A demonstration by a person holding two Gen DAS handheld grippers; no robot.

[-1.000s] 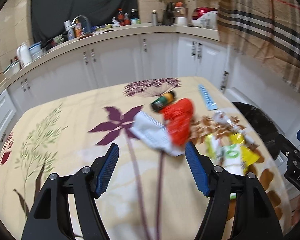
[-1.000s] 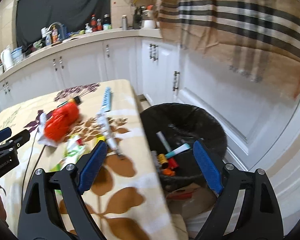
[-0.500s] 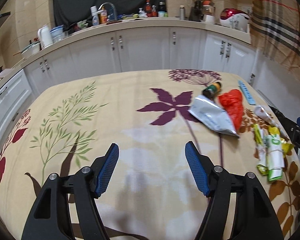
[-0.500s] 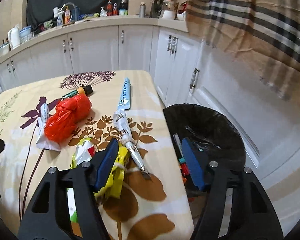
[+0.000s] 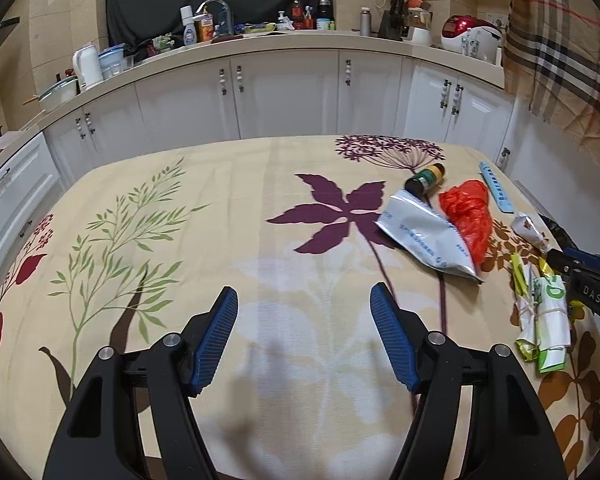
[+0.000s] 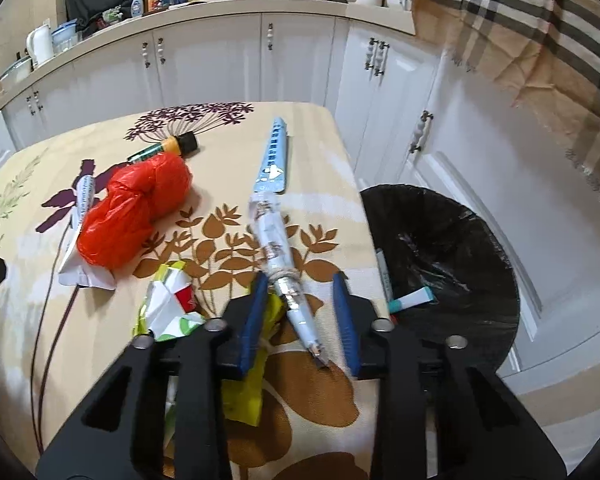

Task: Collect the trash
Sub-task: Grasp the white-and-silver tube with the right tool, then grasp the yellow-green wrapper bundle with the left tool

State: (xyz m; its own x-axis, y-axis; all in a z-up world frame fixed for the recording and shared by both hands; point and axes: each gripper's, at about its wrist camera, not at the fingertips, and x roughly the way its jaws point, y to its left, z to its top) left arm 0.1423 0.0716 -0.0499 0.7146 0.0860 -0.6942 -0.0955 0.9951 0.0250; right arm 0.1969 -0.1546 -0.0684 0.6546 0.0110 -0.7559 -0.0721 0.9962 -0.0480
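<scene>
A squeezed white-and-blue tube [image 6: 276, 240] lies on the flowered tablecloth near the table's right edge. My right gripper [image 6: 300, 316] straddles its lower end. The jaws are closing, and a gap still shows on each side of the tube. Beside it lie crumpled yellow-green wrappers [image 6: 168, 304], a red plastic bag [image 6: 136, 208], a silver pouch [image 5: 424, 240], a small dark bottle [image 6: 172, 146] and a flat blue strip [image 6: 274, 156]. My left gripper [image 5: 304, 336] hovers open over bare cloth, left of the trash, with nothing between its fingers.
A black-lined bin [image 6: 460, 240] stands on the floor just past the table's right edge, with some trash inside. White cabinets and a cluttered counter [image 5: 284, 40] run behind the table. A plaid cloth [image 6: 520, 20] hangs at the upper right.
The right gripper swung from over the bin to the table, came down over the tube and narrowed its jaws. The left gripper's view shifted left, away from the trash.
</scene>
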